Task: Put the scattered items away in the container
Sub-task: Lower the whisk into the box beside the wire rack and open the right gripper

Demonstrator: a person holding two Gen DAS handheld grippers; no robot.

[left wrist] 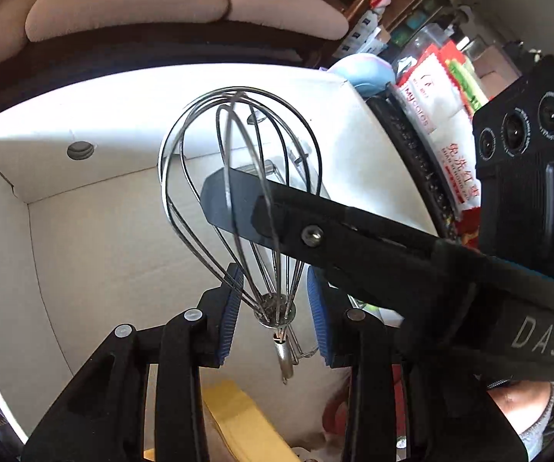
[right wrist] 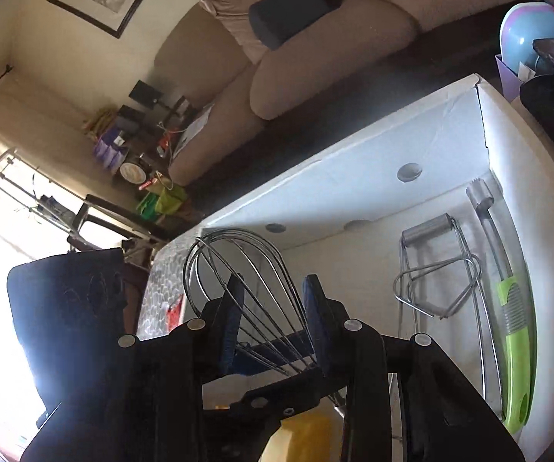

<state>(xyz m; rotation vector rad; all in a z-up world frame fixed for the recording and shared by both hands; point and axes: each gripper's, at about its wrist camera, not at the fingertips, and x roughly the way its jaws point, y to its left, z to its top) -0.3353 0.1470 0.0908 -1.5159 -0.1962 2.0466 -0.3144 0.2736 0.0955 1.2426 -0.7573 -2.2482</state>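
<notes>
A steel wire whisk (left wrist: pixel 238 200) hangs over the open white cardboard box (left wrist: pixel 84 238). My left gripper (left wrist: pixel 275 310) stands open around the whisk's neck, with gaps on both sides. My right gripper (right wrist: pixel 273 319) reaches across from the right. Its blue-padded fingers (right wrist: pixel 317 319) stand on either side of the whisk wires (right wrist: pixel 238 269), and I cannot tell if they press them. Inside the box lie a wire masher (right wrist: pixel 436 269) and a green-handled corer (right wrist: pixel 508 308).
A sofa (left wrist: pixel 161 4) stands behind the box. Packets (left wrist: pixel 442 123) and a blue bowl (left wrist: pixel 365 73) crowd the right of the box. A yellow object (left wrist: pixel 238 423) lies below the left gripper. Shelves with clutter (right wrist: pixel 138 154) stand far left.
</notes>
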